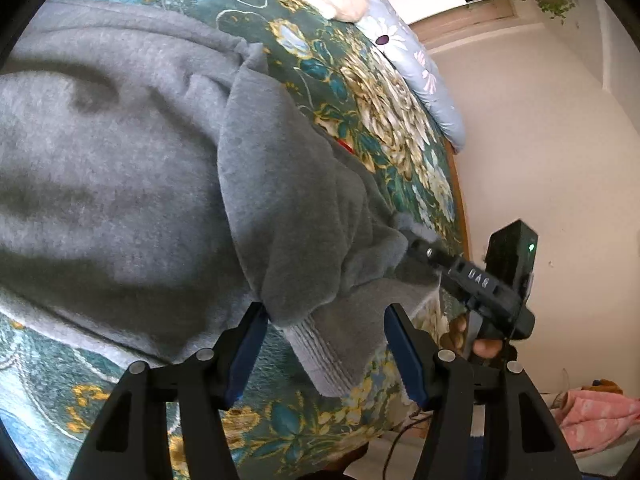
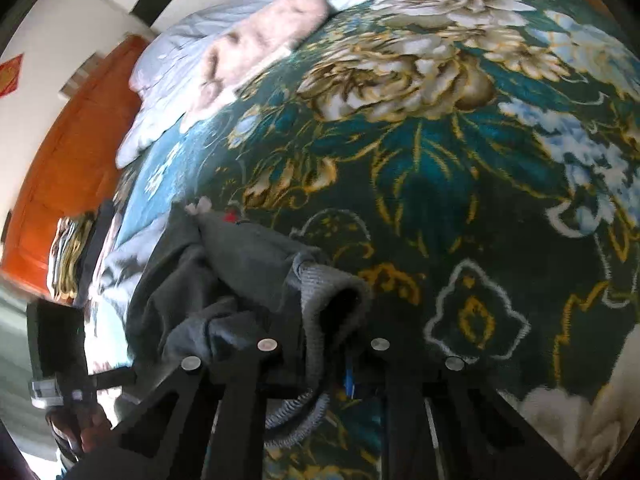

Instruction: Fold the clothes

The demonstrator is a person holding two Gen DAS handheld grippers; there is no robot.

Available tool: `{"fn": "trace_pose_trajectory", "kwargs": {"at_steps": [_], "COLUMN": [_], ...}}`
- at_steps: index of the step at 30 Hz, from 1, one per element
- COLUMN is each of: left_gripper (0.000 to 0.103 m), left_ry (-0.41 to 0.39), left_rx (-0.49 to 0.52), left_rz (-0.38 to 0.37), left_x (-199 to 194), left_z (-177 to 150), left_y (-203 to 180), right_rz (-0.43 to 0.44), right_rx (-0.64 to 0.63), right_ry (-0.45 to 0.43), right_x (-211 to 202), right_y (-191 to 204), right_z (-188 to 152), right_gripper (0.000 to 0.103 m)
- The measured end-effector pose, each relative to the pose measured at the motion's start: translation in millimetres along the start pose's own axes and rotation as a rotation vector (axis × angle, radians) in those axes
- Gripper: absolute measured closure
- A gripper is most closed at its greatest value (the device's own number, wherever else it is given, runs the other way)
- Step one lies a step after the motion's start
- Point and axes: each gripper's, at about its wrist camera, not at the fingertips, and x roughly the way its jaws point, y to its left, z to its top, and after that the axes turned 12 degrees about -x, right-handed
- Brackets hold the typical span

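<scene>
A grey fleece sweatshirt [image 1: 120,160] lies crumpled on a bed covered by a green floral blanket [image 1: 360,120]. At the bottom of the left wrist view, my left gripper [image 1: 326,344] stands open, its blue pads [image 1: 250,344] on either side of a ribbed cuff [image 1: 324,356] that lies between them unpinched. My right gripper [image 1: 418,246], held by a hand [image 1: 486,346], is shut on a fold of the grey cloth near the bed's edge. In the right wrist view the right gripper [image 2: 324,344] has a ribbed sleeve end [image 2: 332,288] bunched over its fingertips, hiding them.
A pink fluffy cushion [image 2: 256,48] and a pale blue flowered quilt [image 2: 160,92] lie at the head of the bed by an orange wooden headboard [image 2: 76,148]. The bed's edge and a bare wall [image 1: 540,140] are to the right. Pink cloth [image 1: 596,412] lies beyond.
</scene>
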Motion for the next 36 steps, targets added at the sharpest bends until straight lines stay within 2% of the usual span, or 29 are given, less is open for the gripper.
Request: {"fn": "trace_pose_trajectory", "kwargs": {"at_steps": [1,4,5,6,8,13,16,17,19,20,22,23,24,26,29,32,36], "left_gripper": [0.039,0.039,0.039,0.039,0.039,0.037,0.037,0.037,0.037,0.037,0.037,0.037,0.037,0.037,0.037,0.037,0.037], "left_ry": [0.0,-0.004,-0.002,-0.001,-0.006,-0.063,-0.12,-0.139,-0.169,-0.176,-0.19,-0.197,-0.203,-0.215,-0.238,-0.259,-0.291], "left_rx": [0.004,0.008,0.004,0.001,-0.005,-0.06,-0.112,-0.131,-0.185,-0.201,-0.231,-0.239,-0.246,-0.255,-0.257,-0.267,-0.284], "left_rz": [-0.002,-0.022,-0.03,-0.038,-0.05,-0.075,-0.082,-0.085,-0.097,-0.104,-0.118,-0.123,-0.128,-0.129,-0.132,-0.137,-0.154], "left_x": [0,-2,-2,-2,-6,-31,-51,-57,-67,-69,-73,-73,-74,-75,-82,-88,-97], "left_z": [0,-1,0,0,0,6,12,15,18,18,20,20,20,19,16,16,14], "left_y": [-2,-6,-6,-6,-4,14,33,40,57,63,73,74,76,78,79,81,85], "right_rz": [0.002,0.045,0.036,0.008,-0.055,-0.041,-0.027,-0.038,-0.137,-0.186,-0.173,-0.148,-0.143,-0.149,-0.206,-0.281,-0.396], "right_rx": [0.002,-0.019,-0.041,-0.062,-0.081,0.009,0.012,0.001,-0.042,-0.083,-0.199,-0.297,-0.372,-0.568,-0.773,-0.907,-1.007], "right_ry": [-0.015,-0.191,-0.24,-0.245,-0.197,-0.122,-0.136,-0.15,-0.197,-0.225,-0.237,-0.211,-0.187,-0.121,-0.05,-0.033,0.029], "right_x": [-4,-46,-58,-58,-41,-3,-10,-17,-43,-58,-75,-77,-76,-66,-48,-33,-19], "right_y": [0,6,9,12,8,-23,-29,-29,-21,-13,10,28,43,78,109,121,115], "right_z": [3,20,27,32,40,44,45,45,44,41,30,21,12,-13,-43,-59,-66], "right_gripper": [0.091,0.092,0.092,0.092,0.092,0.091,0.079,0.071,0.067,0.067,0.059,0.049,0.043,0.042,0.042,0.042,0.042]}}
